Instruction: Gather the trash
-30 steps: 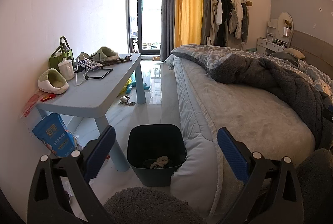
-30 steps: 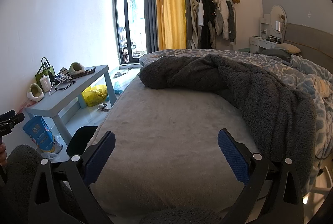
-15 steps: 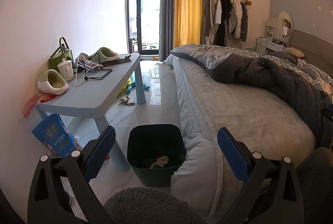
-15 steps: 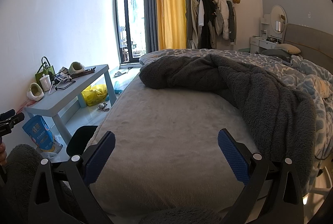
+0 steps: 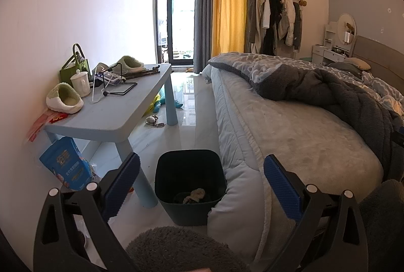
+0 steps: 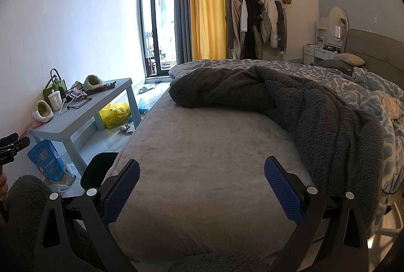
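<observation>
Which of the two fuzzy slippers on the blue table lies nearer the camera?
The slipper at the table's near end, beside the white mug; the other sits at the far end.

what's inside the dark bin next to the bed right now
The bin holds a pale crumpled wad on some darker scraps at the bottom. Its near wall hides the front of the floor, so anything lying there can't be seen.

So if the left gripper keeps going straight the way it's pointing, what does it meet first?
Probably the dark bin on the floor beside the bed; the left gripper is open and empty. Depth is unclear.
</observation>
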